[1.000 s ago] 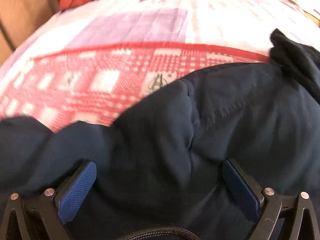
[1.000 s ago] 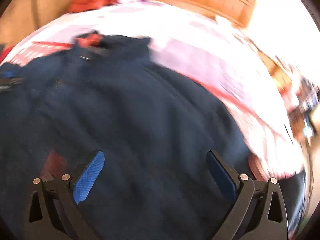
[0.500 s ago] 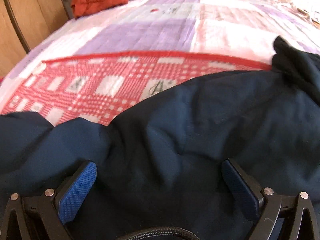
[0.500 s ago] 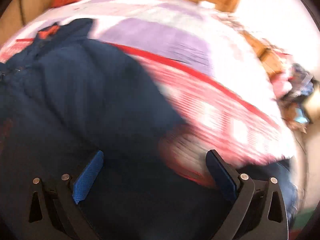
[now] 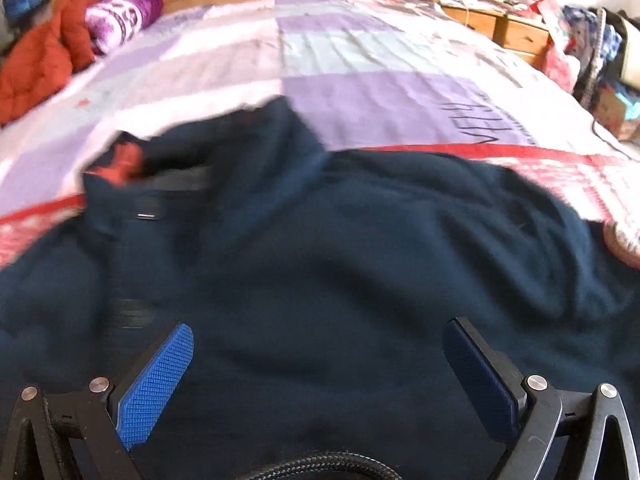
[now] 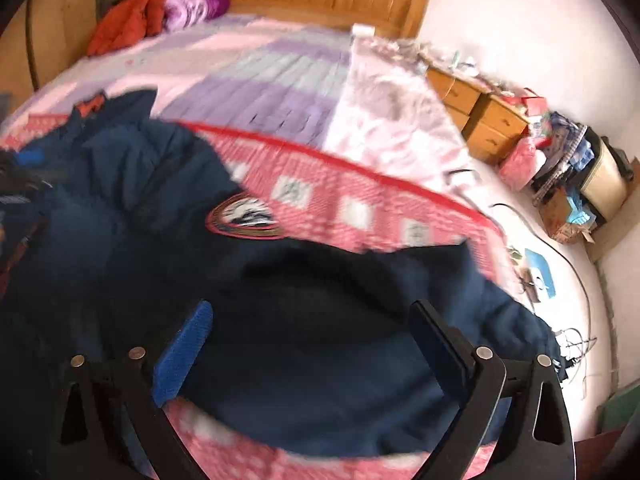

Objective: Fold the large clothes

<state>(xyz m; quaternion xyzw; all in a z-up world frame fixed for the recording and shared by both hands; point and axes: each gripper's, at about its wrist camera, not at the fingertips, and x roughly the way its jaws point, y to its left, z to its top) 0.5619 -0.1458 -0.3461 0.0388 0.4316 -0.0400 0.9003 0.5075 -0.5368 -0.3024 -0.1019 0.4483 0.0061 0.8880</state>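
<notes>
Still early in the fold: dark jacket (image 5: 320, 264) spread rumpled across the bed (image 5: 360, 92), left claw (image 5: 318, 356) and right claw (image 6: 312, 340) both gaping empty above it, next probably needing a pinch on the sleeve (image 6: 360, 320).

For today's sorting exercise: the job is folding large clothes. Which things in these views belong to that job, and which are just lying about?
Part of the job:
navy jacket
left gripper, open
right gripper, open
patchwork bedspread, the folding surface

Just lying about:
red garment
purple bundle
wooden drawers
floor clutter
</notes>
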